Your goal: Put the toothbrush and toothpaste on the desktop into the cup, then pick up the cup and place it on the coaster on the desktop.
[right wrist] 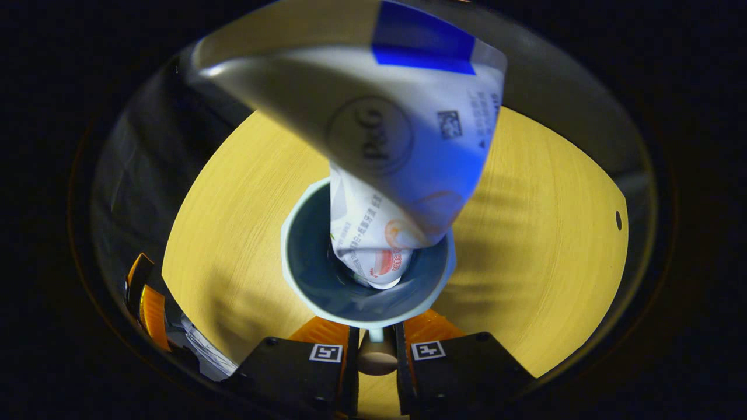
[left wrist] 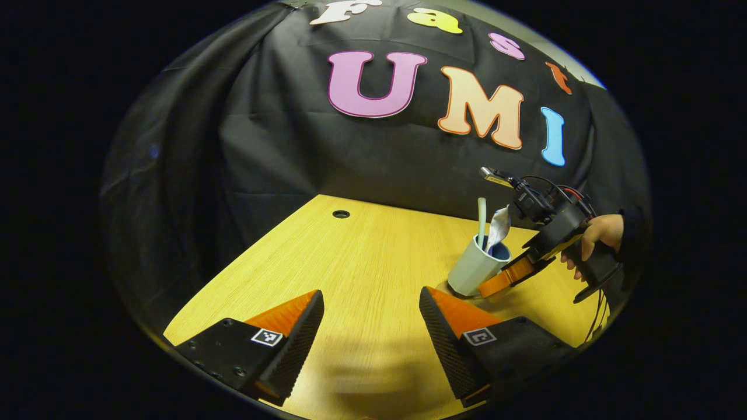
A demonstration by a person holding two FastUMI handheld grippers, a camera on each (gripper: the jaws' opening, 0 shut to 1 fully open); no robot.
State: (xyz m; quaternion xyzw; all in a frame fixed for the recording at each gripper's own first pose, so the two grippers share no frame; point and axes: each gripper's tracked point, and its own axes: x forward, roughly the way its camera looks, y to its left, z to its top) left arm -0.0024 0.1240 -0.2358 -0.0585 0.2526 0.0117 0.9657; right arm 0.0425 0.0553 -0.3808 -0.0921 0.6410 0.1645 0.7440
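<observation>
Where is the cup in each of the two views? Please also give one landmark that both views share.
Left gripper view: the cup stands right of centre on the desk, held by the right gripper.
Right gripper view: the cup is at centre, seen from above, its rim at the gripper's fingertips.
Shared landmark: the toothpaste standing in the cup.

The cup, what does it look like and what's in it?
The cup is pale outside and dark blue inside, smooth like plastic. It leans tilted on the yellow wooden desk. A pale toothbrush and a crinkled white toothpaste tube stick out of it. The right tool pinches its rim.
</observation>
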